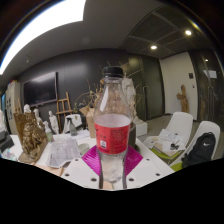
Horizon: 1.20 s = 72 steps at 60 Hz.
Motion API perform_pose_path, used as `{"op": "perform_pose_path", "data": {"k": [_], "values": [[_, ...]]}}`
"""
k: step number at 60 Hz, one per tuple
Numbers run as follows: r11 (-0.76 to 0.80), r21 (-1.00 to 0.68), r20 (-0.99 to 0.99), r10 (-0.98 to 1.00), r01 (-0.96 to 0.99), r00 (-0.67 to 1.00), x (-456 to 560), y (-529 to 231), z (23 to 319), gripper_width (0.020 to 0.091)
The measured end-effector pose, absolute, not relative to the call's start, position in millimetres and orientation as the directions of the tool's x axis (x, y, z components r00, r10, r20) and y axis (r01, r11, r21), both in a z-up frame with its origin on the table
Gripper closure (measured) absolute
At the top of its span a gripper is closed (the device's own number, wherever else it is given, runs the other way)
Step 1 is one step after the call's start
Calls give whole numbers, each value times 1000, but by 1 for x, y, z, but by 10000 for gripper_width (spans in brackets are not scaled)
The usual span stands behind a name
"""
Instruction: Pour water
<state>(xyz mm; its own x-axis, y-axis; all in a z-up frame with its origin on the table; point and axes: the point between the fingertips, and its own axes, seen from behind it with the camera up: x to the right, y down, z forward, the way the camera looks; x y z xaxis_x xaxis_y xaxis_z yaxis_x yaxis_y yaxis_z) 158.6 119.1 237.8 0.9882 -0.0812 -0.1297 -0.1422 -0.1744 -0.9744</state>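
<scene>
Gripper [112,165] fingers sit low and near, their magenta pads [96,160] flanking the base of a clear plastic bottle [113,125] with a red label; whether they press it I cannot tell. It stands upright, cap on, above a white table [70,165]. Far right, a white chair [180,128].

A white chair [178,128] stood beside the white table [150,170], and a black bag [201,148] lay near it. Small pale figurines [52,122] and a golden sculpture [31,137] stood on the table. A dark screen [41,89] hung on the far wall, under a long ceiling light [40,27].
</scene>
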Motion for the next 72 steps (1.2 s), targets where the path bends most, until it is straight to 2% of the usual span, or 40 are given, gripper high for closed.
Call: {"op": "perform_pose_path", "data": {"k": [6,14,28,32,44,45,48,49,52,56,60,72], "values": [[-212,-975,-41,-127,-68,991,192,124,187,852],[-289,-955,-31,-126,-66,992,208,130,121,852],[-354,-933,-29,-97,-62,995,213,128,61,843],[-312,-949,-12,-88,-39,996,212,127,64,818],[-326,-945,32,-99,-1,995,213,120,59,597],[-343,-939,38,-101,1,994,214,118,56,549],[-376,-927,44,-103,2,994,214,111,54,301],[-378,-926,42,-103,-1,994,214,109,56,239],[-379,-925,32,-108,-11,994,214,101,63,278],[-397,-917,28,-130,-26,991,214,85,67,237],[-417,-908,29,-143,-33,989,210,64,77,250],[-471,-882,34,-137,-35,990,164,-30,134,249]]}}
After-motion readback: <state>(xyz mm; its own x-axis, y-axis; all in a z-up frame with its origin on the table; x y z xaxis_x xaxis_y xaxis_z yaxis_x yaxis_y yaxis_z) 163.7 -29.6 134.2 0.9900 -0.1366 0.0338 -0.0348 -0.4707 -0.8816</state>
